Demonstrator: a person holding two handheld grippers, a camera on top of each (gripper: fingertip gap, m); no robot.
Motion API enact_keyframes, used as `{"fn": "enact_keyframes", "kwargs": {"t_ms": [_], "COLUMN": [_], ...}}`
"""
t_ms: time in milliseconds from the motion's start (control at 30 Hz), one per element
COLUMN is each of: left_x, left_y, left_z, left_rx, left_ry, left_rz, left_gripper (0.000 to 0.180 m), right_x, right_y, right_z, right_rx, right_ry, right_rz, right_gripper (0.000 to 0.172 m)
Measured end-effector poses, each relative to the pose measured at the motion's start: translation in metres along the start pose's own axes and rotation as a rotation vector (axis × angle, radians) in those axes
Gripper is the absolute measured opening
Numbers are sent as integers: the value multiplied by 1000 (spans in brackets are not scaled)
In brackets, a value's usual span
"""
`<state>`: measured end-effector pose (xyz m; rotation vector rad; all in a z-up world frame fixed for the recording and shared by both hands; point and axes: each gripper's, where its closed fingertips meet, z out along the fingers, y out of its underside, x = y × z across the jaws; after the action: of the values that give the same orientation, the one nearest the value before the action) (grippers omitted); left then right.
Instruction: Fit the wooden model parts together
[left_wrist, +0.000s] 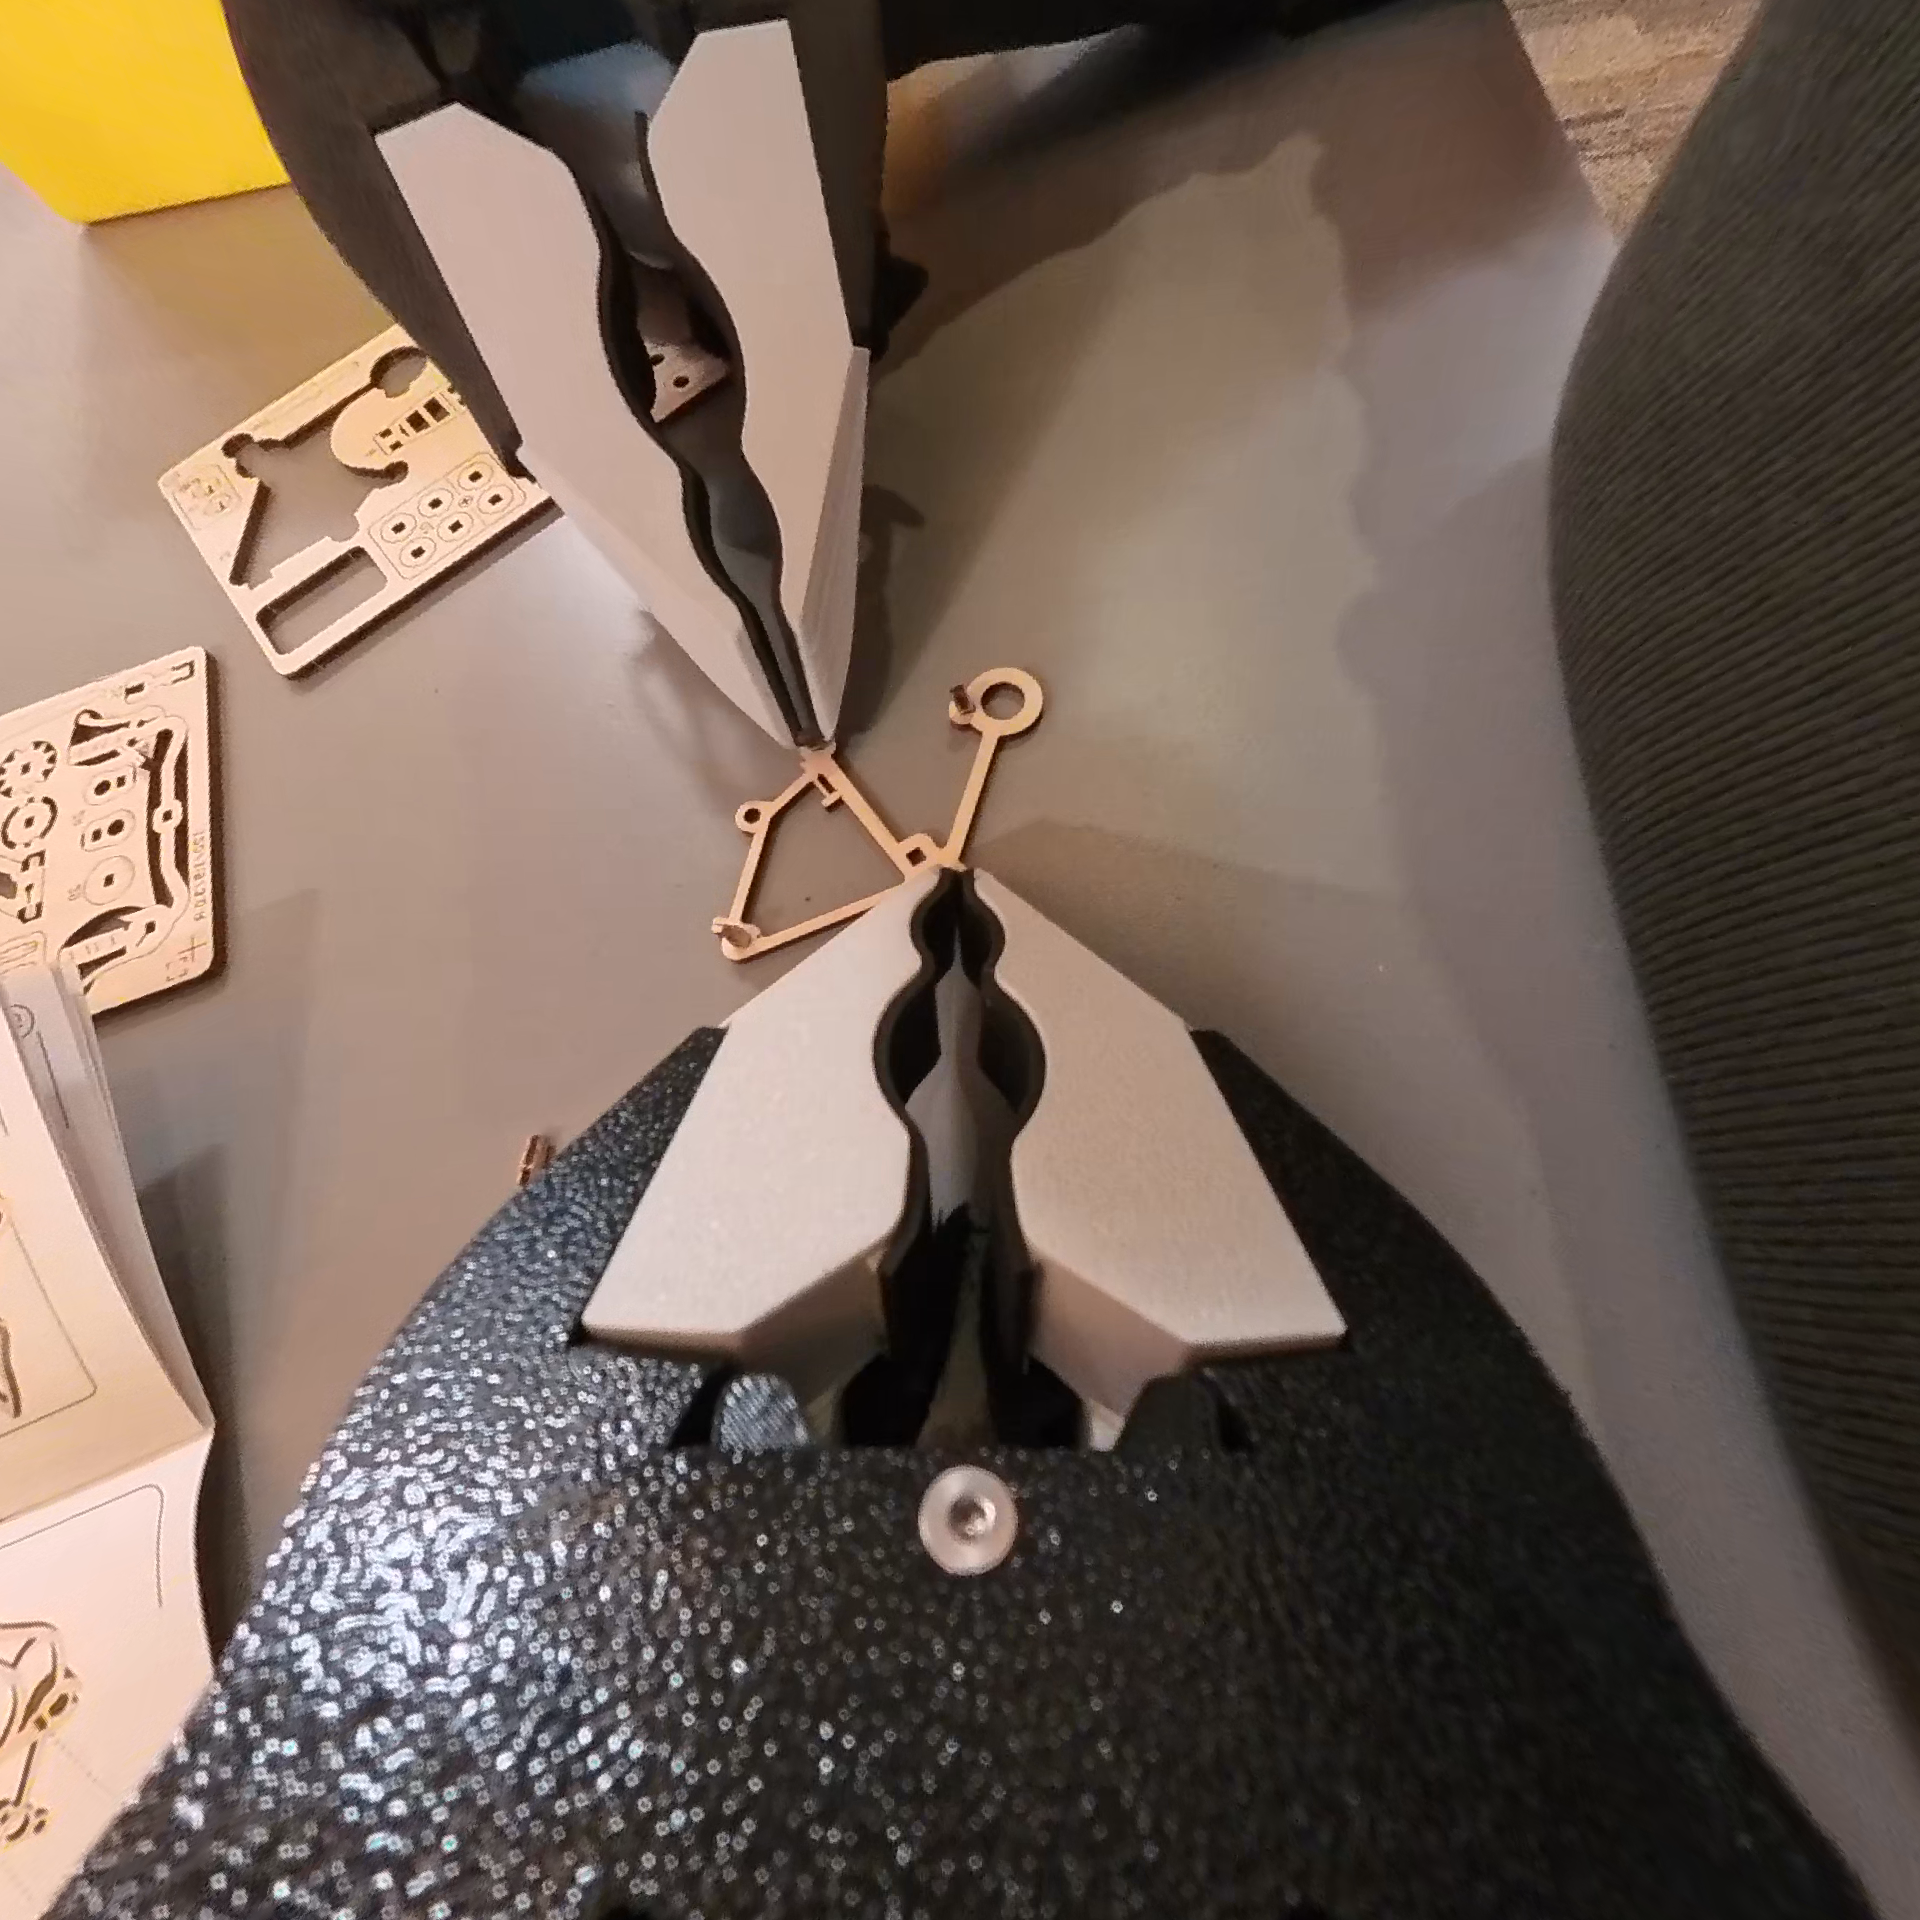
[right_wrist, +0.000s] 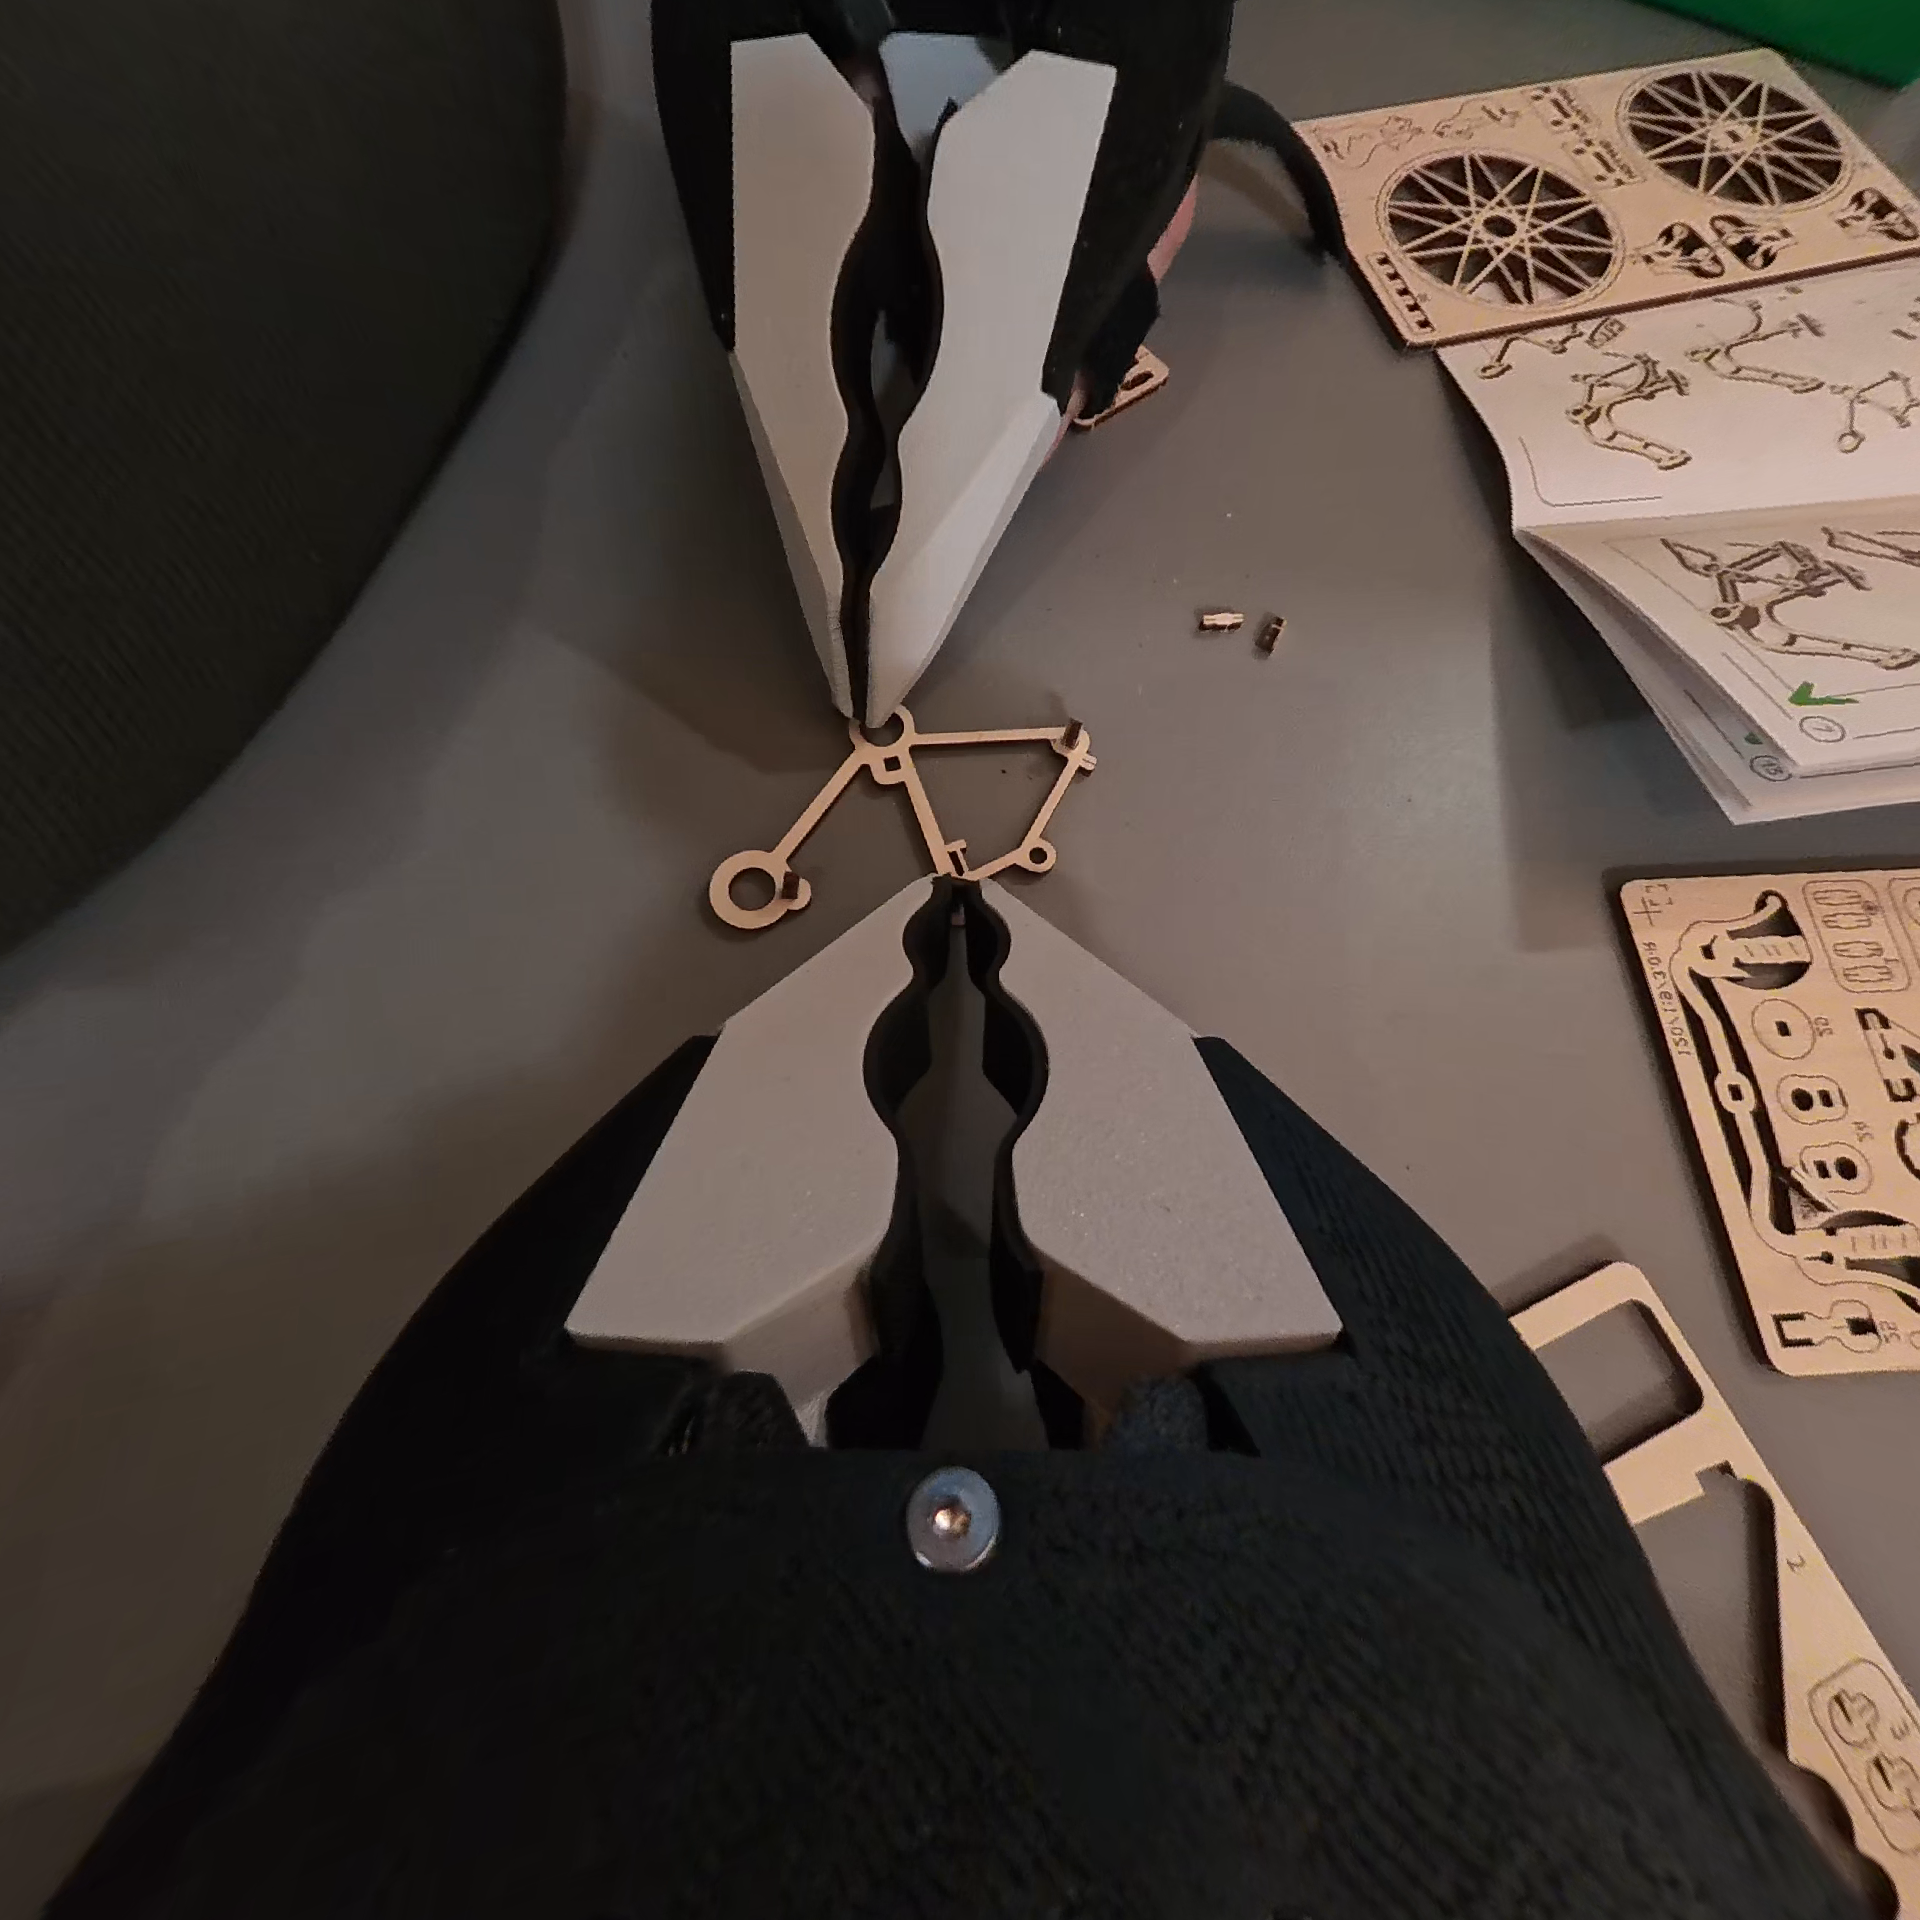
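Grey table (right_wrist: 416, 935) carries everything. Largest on it: open instruction booklet (right_wrist: 1714, 540) at far R in R wrist view, w/ 2 spoked-wheel part sheet (right_wrist: 1600, 177) behind it & 2 more cut-out wooden sheets (right_wrist: 1787, 1112) nearer the camera. L wrist view shows 2 punched sheets (left_wrist: 343, 509) at L & a yellow block (left_wrist: 135, 104) in top L corner.

Wooden frame piece (right_wrist: 904, 800) lies flat mid-table between both tools: thin outline, 1 long arm ending in a ring (right_wrist: 750, 889).

L gripper (left_wrist: 948, 871): jaws pressed together, tips down on the frame's hub corner; pinch vs. just pressing, can't tell. R gripper (right_wrist: 951, 883): jaws nearly together, nipping a tiny wooden peg (left_wrist: 812, 742) at the frame's opposite corner.

Smallest: 2 loose pegs (right_wrist: 1242, 623) lie apart from the frame, toward the booklet.
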<state>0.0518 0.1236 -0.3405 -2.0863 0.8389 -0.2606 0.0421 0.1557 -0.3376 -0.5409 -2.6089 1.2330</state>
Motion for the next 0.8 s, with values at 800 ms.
{"fn": "enact_keyframes", "kwargs": {"t_ms": [800], "left_x": [0], "left_y": [0], "left_z": [0], "left_rx": [4], "left_ry": [13], "left_rz": [-12], "left_gripper": [0], "right_x": [1], "right_y": [-4], "right_z": [0], "right_rx": [15], "right_ry": [-21], "right_rz": [53], "right_gripper": [2]}}
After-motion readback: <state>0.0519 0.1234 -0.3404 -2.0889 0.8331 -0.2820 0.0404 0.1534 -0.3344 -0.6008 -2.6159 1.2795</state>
